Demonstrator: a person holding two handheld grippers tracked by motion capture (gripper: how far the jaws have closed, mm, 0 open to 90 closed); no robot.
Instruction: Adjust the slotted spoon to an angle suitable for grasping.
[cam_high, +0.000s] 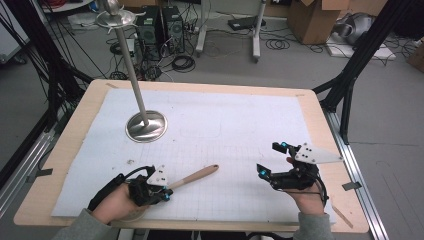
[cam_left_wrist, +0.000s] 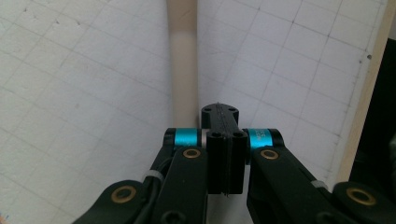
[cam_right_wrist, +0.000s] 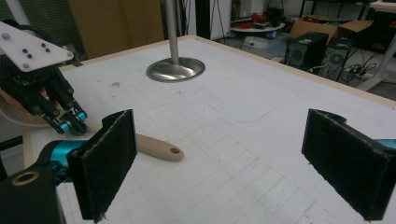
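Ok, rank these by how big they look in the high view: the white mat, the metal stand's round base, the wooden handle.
1. White mat, by far the largest.
2. Wooden handle and the stand's round base: similar extent, too close to rank.

High view looks down over the table (cam_high: 70, 130); both gripper views sit low, sharing the wooden handle (cam_left_wrist: 183, 60).
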